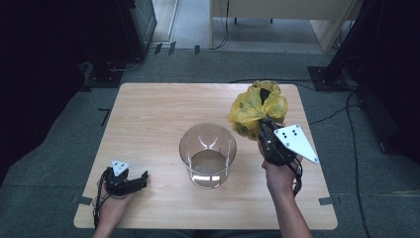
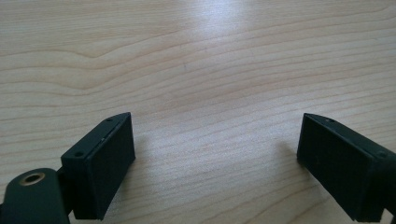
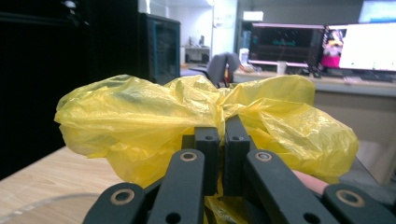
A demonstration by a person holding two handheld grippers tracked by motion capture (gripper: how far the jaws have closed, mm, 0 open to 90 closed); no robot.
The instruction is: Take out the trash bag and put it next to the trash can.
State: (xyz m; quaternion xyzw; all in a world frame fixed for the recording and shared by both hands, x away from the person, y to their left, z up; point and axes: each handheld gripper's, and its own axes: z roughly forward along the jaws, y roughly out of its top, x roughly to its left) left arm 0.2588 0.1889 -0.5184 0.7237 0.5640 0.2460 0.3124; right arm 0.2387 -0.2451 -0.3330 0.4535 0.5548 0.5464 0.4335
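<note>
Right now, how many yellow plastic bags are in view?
1: a crumpled yellow bag held up in the right gripper, right of the clear container. Whether another is bunched inside it, I cannot tell.

Wooden table [image 1: 148, 114]; clear container [image 1: 208, 155]

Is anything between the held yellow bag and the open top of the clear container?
Nothing visible. The right gripper holds the yellow bag just right of the clear container; its open top is unobstructed.

Left claw [image 1: 132, 182] low, jaws wide apart, right claw [image 1: 264, 126] raised, jaws clamped
</note>
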